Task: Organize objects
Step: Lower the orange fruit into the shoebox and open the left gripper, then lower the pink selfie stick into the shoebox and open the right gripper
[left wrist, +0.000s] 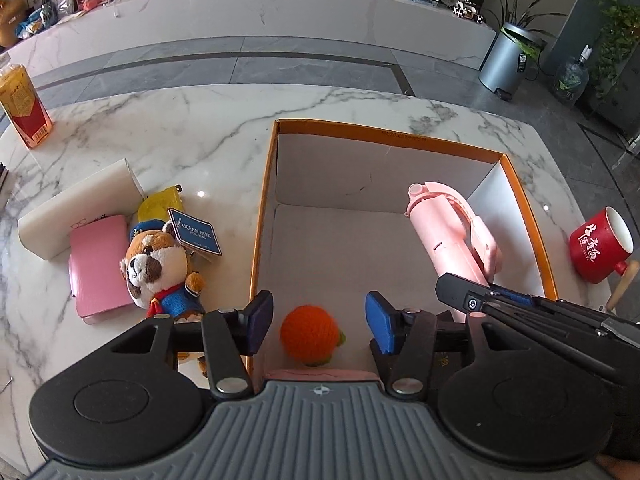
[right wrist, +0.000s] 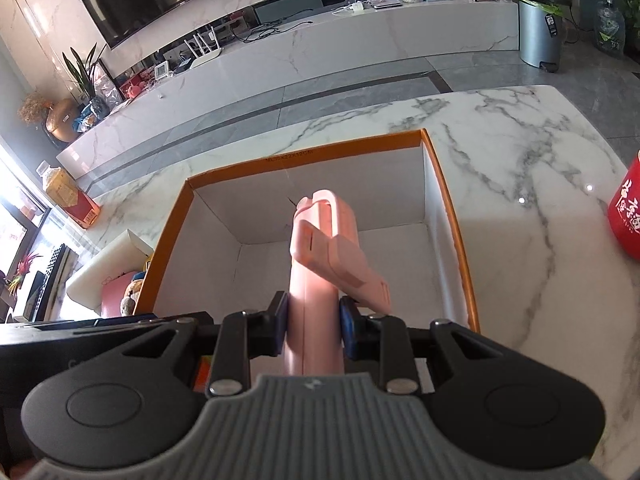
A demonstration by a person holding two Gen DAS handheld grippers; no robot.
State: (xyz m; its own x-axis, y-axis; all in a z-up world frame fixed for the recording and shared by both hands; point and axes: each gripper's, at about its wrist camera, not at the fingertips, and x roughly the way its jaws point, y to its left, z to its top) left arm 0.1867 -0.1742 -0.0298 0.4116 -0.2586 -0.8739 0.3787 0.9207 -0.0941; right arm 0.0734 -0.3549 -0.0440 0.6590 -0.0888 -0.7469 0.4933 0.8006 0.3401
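Observation:
An open cardboard box [left wrist: 264, 208] with an orange rim and white inside stands on the marble table. An orange knitted ball [left wrist: 310, 334] lies on the box floor near its front wall. My left gripper [left wrist: 318, 320] hangs over it, open, and its blue pads stand clear of the ball on both sides. My right gripper [right wrist: 314, 328] is shut on the lower end of a pink bottle [right wrist: 324, 248] with a folded handle. It holds the bottle tilted inside the box [right wrist: 304, 156]. In the left wrist view the pink bottle [left wrist: 448, 232] sits in the box's right half.
Left of the box lie a plush dog [left wrist: 160, 272] with a blue tag, a pink case [left wrist: 98, 264], a white box [left wrist: 72, 212] and a yellow packet [left wrist: 160, 206]. An orange drink bottle [left wrist: 24, 108] stands far left. A red mug [left wrist: 598, 246] sits right of the box.

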